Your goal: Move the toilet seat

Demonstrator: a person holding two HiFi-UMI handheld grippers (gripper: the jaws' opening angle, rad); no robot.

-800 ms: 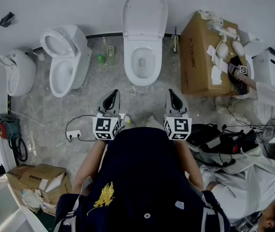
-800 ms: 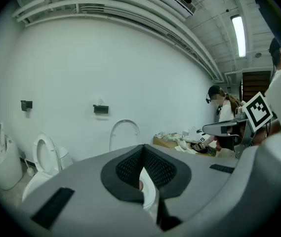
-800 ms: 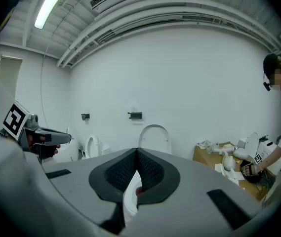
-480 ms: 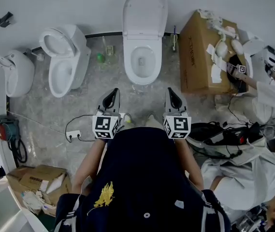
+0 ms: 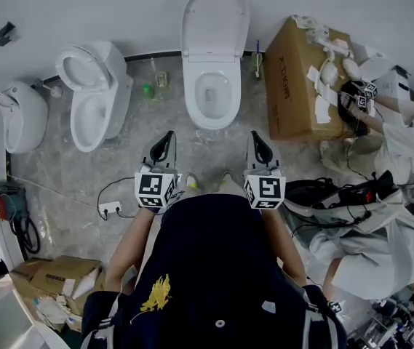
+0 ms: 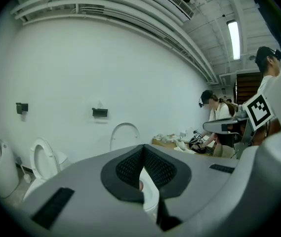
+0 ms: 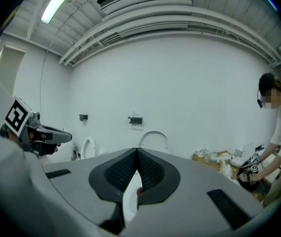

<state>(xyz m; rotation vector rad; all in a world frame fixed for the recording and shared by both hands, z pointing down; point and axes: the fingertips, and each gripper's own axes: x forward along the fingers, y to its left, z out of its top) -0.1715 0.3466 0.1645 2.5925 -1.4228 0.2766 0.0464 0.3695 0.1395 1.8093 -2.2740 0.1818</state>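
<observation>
A person stands on a grey marble floor (image 5: 68, 195), seen from above, facing a row of white toilets along the wall at the top of the frame. The middle toilet (image 5: 210, 97) sits at top centre. Its toilet seat (image 5: 215, 20) appears to be tipped upright with the lid against the wall, though I cannot tell the two apart.

The left gripper (image 5: 167, 137) and right gripper (image 5: 255, 137) are held side by side just below the bowl, well apart from it, with bare floor between. In each gripper's own view, left (image 6: 142, 151) and right (image 7: 137, 153), the dark ribbed fingers are pressed together on nothing, with the toilet in the distance beyond them.

Little has changed in the last moment. The two grippers sit in almost the same spot as before, fingers together as they were, and the toilet has drifted only slightly in the frame. The seat has not been touched, so I judge the task has not begun; the fingers would need to part and reach forward first.

The clearest difference is at the right edge. The people in white (image 5: 381, 246) beside the cardboard box (image 5: 294, 86) have shifted, and a head now shows at the upper right.
</observation>
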